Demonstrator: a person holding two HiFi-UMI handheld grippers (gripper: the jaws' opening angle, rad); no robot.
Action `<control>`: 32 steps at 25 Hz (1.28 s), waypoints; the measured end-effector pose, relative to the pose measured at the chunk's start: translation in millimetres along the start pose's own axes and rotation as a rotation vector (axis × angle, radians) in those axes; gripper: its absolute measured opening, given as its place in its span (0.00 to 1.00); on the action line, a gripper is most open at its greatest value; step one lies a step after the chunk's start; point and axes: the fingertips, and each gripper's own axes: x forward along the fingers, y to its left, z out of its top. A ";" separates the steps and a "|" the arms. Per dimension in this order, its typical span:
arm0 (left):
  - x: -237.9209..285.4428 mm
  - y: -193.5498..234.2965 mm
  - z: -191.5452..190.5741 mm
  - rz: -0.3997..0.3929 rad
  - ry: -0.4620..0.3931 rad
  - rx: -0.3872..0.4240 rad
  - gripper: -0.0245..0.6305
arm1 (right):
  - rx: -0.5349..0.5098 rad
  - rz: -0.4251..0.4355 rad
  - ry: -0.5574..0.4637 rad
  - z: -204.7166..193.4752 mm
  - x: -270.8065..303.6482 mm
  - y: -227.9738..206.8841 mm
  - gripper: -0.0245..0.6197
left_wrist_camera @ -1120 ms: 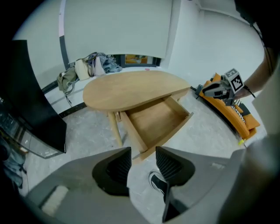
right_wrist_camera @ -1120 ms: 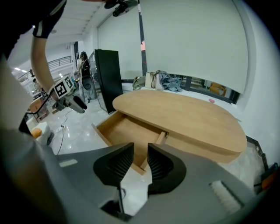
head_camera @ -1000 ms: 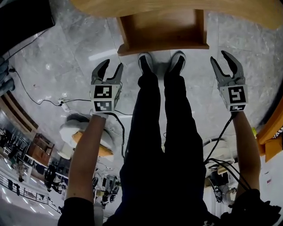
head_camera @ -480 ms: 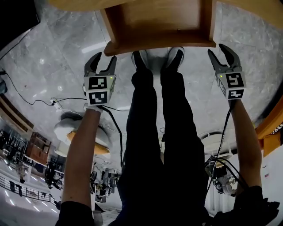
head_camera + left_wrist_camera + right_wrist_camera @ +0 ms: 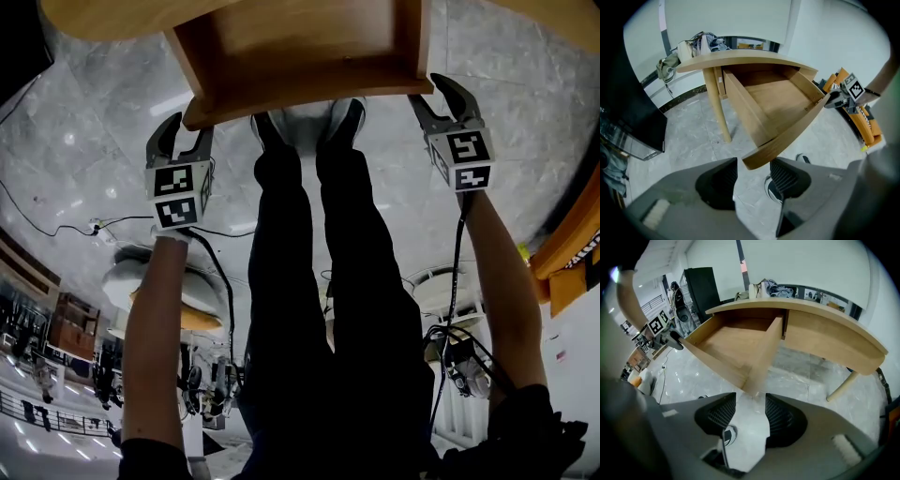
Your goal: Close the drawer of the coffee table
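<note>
One drawer (image 5: 300, 47), corners at left claw (image 5: 188, 131), right claw (image 5: 428, 94)

Bright, even indoor light fills all three views, and the polished grey floor (image 5: 84, 141) throws back pale streaks of glare from lamps overhead. Strong fisheye bending curves the wooden drawer (image 5: 778, 98) and blackens every corner. The near jaws in both gripper views look soft and out of focus.

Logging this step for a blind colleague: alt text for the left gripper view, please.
An open wooden drawer sticks out of the coffee table, its curved front corner lined up just beyond the left claw, whose jaws stand apart. The right claw sits by the drawer's far front corner.
</note>
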 end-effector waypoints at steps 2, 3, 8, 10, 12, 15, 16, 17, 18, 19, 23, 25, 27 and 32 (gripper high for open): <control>3.8 -2.7 0.8 -0.007 0.000 0.018 0.38 | -0.007 -0.001 -0.008 0.4 5.4 -0.3 0.34; 5.3 -3.2 1.4 -0.007 0.000 0.020 0.38 | -0.016 0.000 -0.013 1.8 8.5 0.5 0.33; 5.6 -2.4 0.9 -0.006 0.001 -0.059 0.33 | 0.019 -0.001 -0.024 3.8 11.2 3.6 0.22; 7.0 -2.1 0.9 0.000 0.007 -0.076 0.33 | 0.071 0.009 -0.029 1.4 11.8 3.3 0.21; 8.2 -2.4 2.0 0.009 0.011 -0.089 0.33 | 0.096 0.008 -0.028 1.1 12.3 1.6 0.21; 6.9 -3.4 1.6 0.021 0.021 -0.108 0.33 | 0.104 -0.004 -0.019 2.2 9.4 0.7 0.21; 5.8 -3.2 1.7 0.025 0.023 -0.115 0.33 | 0.105 -0.007 -0.017 3.0 8.6 1.2 0.21; 4.7 -2.4 2.2 0.029 0.023 -0.122 0.33 | 0.108 -0.009 -0.016 4.0 8.1 1.9 0.21; 3.6 -1.3 2.7 0.032 0.022 -0.128 0.33 | 0.111 -0.010 -0.016 5.3 7.7 2.6 0.21; 2.2 0.0 3.4 0.034 0.020 -0.134 0.33 | 0.115 -0.011 -0.018 7.0 7.1 3.4 0.21; -7.1 1.7 7.9 0.034 -0.004 -0.159 0.33 | 0.127 -0.016 -0.035 15.8 -1.3 4.5 0.21; -12.3 -0.3 11.1 0.027 -0.019 -0.171 0.33 | 0.137 -0.022 -0.046 20.8 -6.8 2.0 0.21; -16.5 -4.2 14.9 0.020 -0.027 -0.186 0.33 | 0.150 -0.033 -0.055 26.1 -11.4 -3.4 0.21; -18.4 -12.6 25.7 0.021 -0.031 -0.229 0.33 | 0.158 -0.057 -0.062 35.9 -17.1 -19.4 0.21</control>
